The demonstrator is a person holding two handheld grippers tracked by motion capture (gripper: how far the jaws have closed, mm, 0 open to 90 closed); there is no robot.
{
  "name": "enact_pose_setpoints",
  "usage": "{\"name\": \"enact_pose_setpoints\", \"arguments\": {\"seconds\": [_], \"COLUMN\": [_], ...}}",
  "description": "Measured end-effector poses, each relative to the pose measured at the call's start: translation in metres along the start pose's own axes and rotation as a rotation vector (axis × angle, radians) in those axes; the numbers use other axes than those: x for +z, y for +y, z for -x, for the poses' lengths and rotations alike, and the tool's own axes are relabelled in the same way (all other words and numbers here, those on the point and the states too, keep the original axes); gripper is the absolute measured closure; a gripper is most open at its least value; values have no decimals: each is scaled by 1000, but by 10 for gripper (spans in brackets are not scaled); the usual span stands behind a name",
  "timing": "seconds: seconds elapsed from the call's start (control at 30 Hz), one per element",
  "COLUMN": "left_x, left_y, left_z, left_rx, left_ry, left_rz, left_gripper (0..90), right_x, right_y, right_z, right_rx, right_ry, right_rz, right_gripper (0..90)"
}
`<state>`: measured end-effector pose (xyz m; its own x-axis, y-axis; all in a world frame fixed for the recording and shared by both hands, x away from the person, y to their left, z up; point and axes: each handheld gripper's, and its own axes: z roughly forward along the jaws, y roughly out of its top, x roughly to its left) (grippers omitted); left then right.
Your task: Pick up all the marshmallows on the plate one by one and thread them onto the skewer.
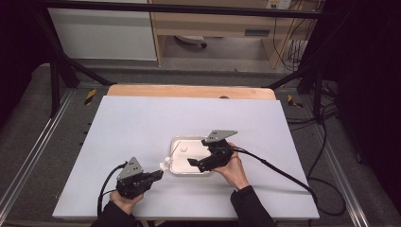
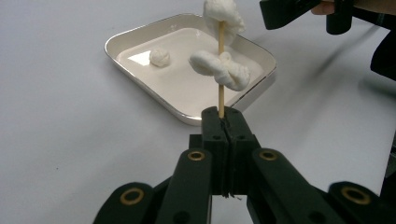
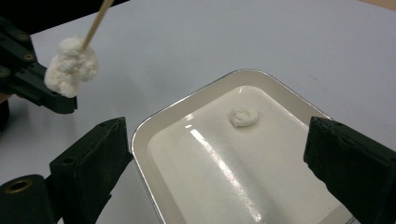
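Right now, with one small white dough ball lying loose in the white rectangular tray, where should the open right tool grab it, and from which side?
Grip the small white dough ball across its rounded middle, coming straight down from above. It lies alone on the flat floor of the white rectangular tray, apart from the raised rim, so a level approach would likely hit the rim. The right tool hangs open over the tray.

A wooden shelf unit (image 1: 213, 21) and dangling cables (image 1: 295, 47) stand beyond the white table (image 1: 142, 123).
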<state>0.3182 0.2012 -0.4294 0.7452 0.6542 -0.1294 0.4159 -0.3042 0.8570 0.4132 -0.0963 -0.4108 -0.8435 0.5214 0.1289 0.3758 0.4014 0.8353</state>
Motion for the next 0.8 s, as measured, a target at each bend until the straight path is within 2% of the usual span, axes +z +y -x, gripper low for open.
{"name": "enact_pose_setpoints", "arguments": {"seconds": [0.1, 0.2, 0.53, 0.67, 0.8], "left_x": [-1, -2, -5, -5, -5], "left_y": [0, -1, 0, 0, 0], "left_z": [-1, -2, -4, -5, -5], "left_rx": [-4, -7, -7, -9, -8], "left_ry": [0, -1, -1, 1, 1], "left_rz": [5, 5, 18, 17, 13], "left_gripper": [885, 884, 884, 884, 884], "right_x": [6, 12, 40, 53, 63], "right_y": [0, 3, 19, 22, 23], "right_z": [5, 9, 14, 16, 17], "right_rx": [34, 40, 22, 22, 11], "right_ry": [-20, -59, -107, -122, -114], "right_rz": [-10, -31, -87, -114, -137], "right_gripper": [43, 33, 42, 76, 138]}}
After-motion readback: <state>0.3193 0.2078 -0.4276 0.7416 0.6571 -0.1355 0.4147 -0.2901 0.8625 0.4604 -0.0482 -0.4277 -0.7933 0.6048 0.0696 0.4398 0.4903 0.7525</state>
